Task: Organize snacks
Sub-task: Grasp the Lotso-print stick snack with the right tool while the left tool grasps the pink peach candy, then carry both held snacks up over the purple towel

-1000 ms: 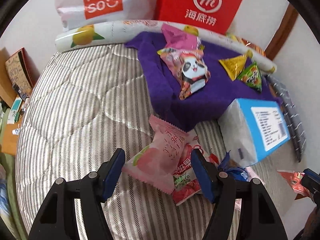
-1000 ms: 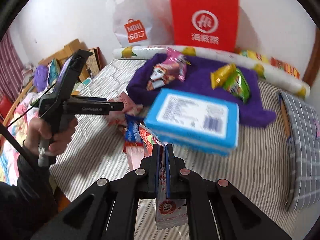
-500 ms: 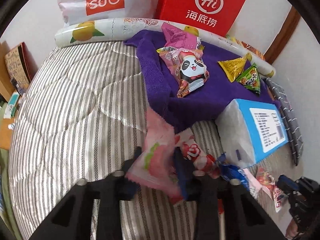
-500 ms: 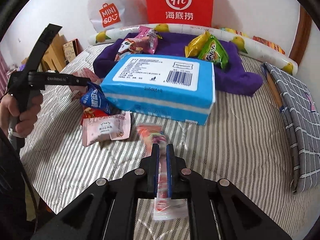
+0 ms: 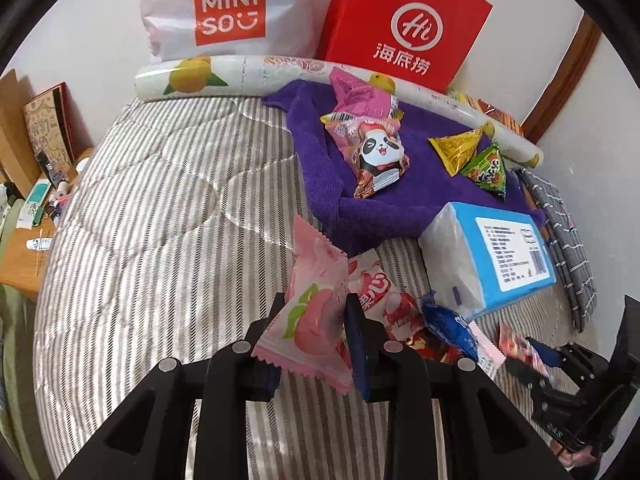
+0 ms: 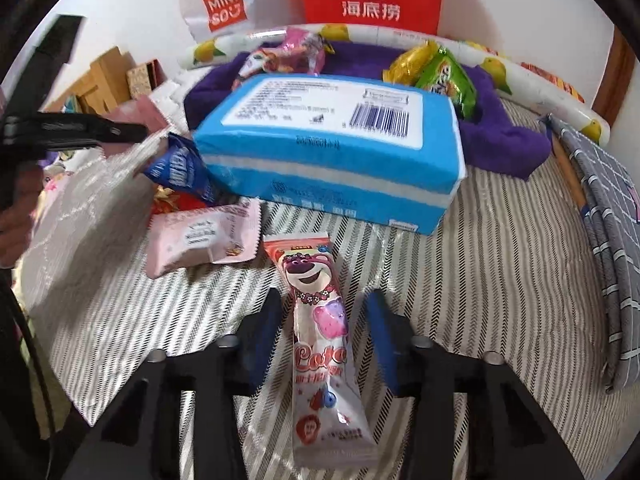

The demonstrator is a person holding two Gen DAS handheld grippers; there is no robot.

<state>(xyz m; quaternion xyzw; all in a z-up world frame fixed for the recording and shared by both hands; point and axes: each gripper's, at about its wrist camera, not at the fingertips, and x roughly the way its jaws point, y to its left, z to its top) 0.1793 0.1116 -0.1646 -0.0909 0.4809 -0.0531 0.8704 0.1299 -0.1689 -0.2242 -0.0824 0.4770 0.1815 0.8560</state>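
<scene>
My left gripper (image 5: pixel 314 316) is shut on a pink peach snack packet (image 5: pixel 314 300) and holds it above the striped bed. My right gripper (image 6: pixel 322 312) is open; a long Lotso bear snack packet (image 6: pixel 320 332) lies flat on the bed between its fingers. A purple towel (image 5: pixel 320 160) at the back holds a panda packet (image 5: pixel 378 156), a pink packet (image 5: pixel 360 94), a yellow packet (image 5: pixel 458 148) and a green packet (image 5: pixel 488 170). Loose packets lie by the blue tissue pack (image 6: pixel 332 152): a pink one (image 6: pixel 200 240), a blue one (image 6: pixel 180 168).
A Miniso bag (image 5: pixel 228 12) and a red Hi bag (image 5: pixel 408 28) lean on the wall behind a lemon-print roll (image 5: pixel 224 78). A grey checked cloth (image 6: pixel 600 208) lies at the right bed edge. A wooden desk (image 5: pixel 20 256) with small items stands left.
My left gripper closed on the pink peach packet and lifted it. My right gripper lowered the Lotso packet onto the bed and opened, letting it go.
</scene>
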